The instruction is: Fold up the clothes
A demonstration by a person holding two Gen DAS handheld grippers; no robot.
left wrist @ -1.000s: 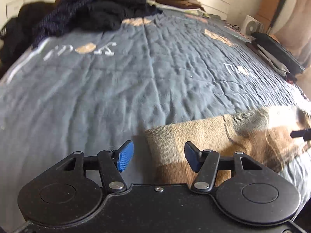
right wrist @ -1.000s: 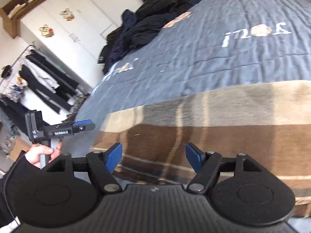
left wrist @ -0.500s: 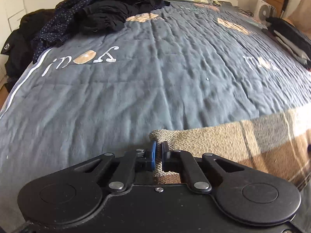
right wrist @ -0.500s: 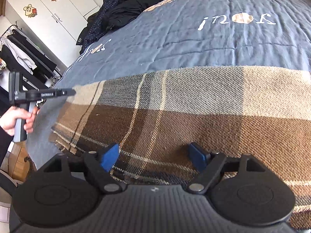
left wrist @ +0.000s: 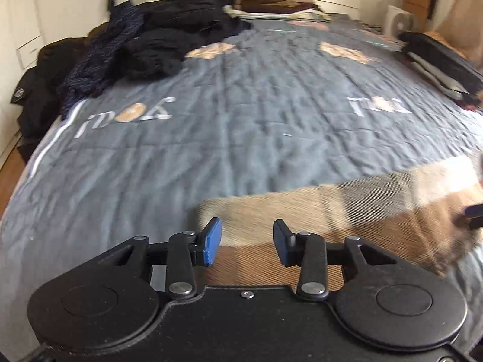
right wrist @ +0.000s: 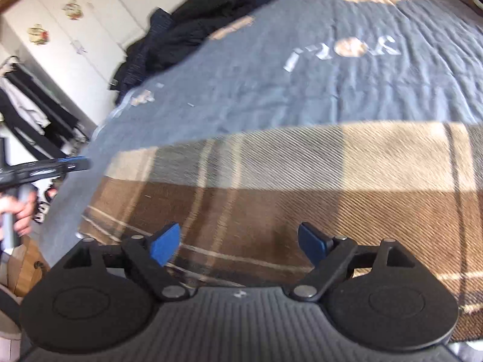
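A brown and beige plaid garment (left wrist: 347,205) lies flat on the near part of the grey bed cover (left wrist: 241,126). My left gripper (left wrist: 247,246) is open, its jaws apart just above the garment's left corner, holding nothing. In the right wrist view the plaid garment (right wrist: 302,187) spreads wide under my right gripper (right wrist: 238,244), which is open and empty over its near edge. The left gripper (right wrist: 75,164) shows there at the far left, held by a hand.
A heap of dark clothes (left wrist: 169,39) lies at the bed's far left. Folded brown clothes (left wrist: 271,3) sit at the far end. Dark folded items (left wrist: 437,60) lie along the right edge. A white wardrobe (right wrist: 69,30) and hanging clothes (right wrist: 30,114) stand left of the bed.
My left gripper was shut on the garment's corner half a second ago and has now opened and let go. The right gripper stays open and has shifted slightly over the garment.
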